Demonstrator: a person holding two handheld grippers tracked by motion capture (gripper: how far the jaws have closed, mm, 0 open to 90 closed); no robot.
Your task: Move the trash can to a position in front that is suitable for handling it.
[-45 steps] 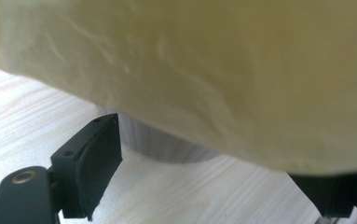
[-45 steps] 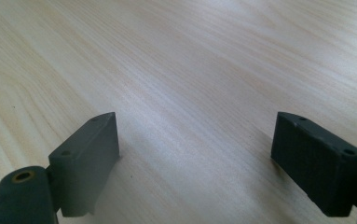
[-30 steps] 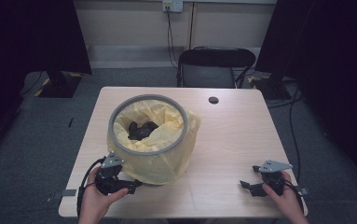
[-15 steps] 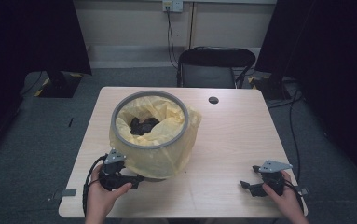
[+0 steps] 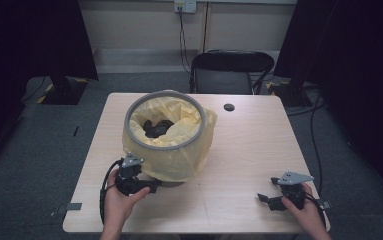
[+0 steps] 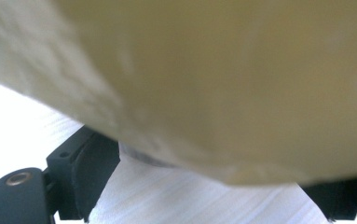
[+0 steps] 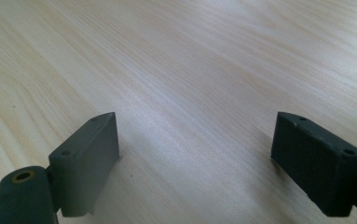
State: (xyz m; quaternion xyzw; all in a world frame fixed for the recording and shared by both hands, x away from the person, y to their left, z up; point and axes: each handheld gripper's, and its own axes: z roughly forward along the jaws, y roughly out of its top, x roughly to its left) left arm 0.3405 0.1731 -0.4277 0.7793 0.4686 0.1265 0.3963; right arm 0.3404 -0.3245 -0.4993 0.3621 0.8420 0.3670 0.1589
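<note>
Yellow bin liner [image 5: 181,160] droops over the grey bin [image 5: 165,148] mid-table [image 5: 259,150], so we've got our left gripper [image 5: 151,186] wide at its hem, ready to grab, right gripper [image 5: 264,200] idling open.

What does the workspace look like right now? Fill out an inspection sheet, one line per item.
Surface: light wooden table with a dark round hole near the far edge.
Job's things: grey-rimmed bin lined with a yellow bag; dark items inside.
Clutter: nothing seen.
Grippers: left gripper open, jaws at the bag's lower edge; right gripper open over bare wood, holding nothing.
Cables: black cable loops from the left gripper; cords hang from a wall outlet.
Surroundings: black chair behind the table, grey carpet, dark curtains.
</note>
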